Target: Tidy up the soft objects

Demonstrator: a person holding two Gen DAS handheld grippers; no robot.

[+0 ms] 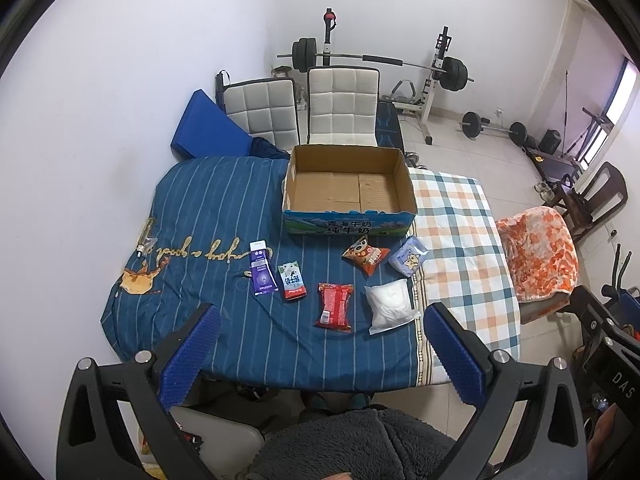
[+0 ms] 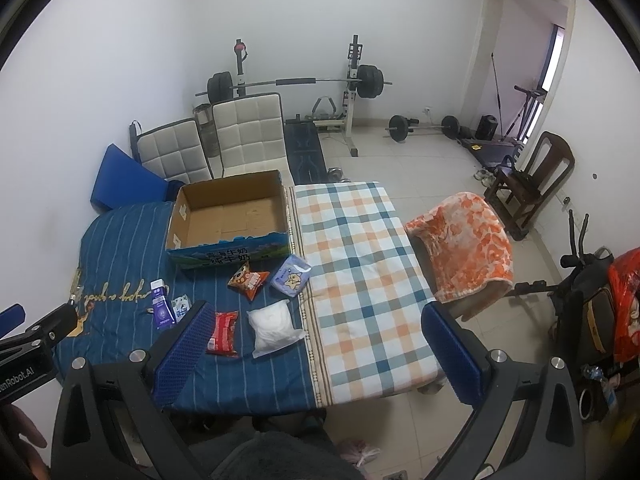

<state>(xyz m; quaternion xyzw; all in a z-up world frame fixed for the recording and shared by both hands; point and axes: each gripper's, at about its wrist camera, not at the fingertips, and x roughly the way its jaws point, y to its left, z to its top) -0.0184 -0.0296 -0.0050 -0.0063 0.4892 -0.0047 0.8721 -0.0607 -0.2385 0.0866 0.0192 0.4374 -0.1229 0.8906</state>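
Observation:
Several soft packs lie on the blue striped cover [image 1: 200, 200] in front of an empty open cardboard box [image 1: 348, 192]: a purple tube [image 1: 262, 270], a green-white pouch [image 1: 293, 280], a red pack [image 1: 335, 305], a white bag [image 1: 389, 305], an orange snack bag [image 1: 365, 255] and a lilac tissue pack [image 1: 409, 257]. The right wrist view shows the box [image 2: 230, 216], red pack [image 2: 223, 332] and white bag [image 2: 274, 326]. My left gripper [image 1: 322, 320] is open and empty, held above the near packs. My right gripper [image 2: 318, 316] is open and empty, over the checked cover [image 2: 360, 280].
Two white padded chairs [image 1: 342, 106] and a blue cushion [image 1: 204, 128] stand behind the box. A barbell rack [image 1: 380, 64] is at the back wall. A chair with an orange blanket [image 1: 538, 252] stands right of the table. The left gripper's body [image 2: 32, 340] shows at the left edge.

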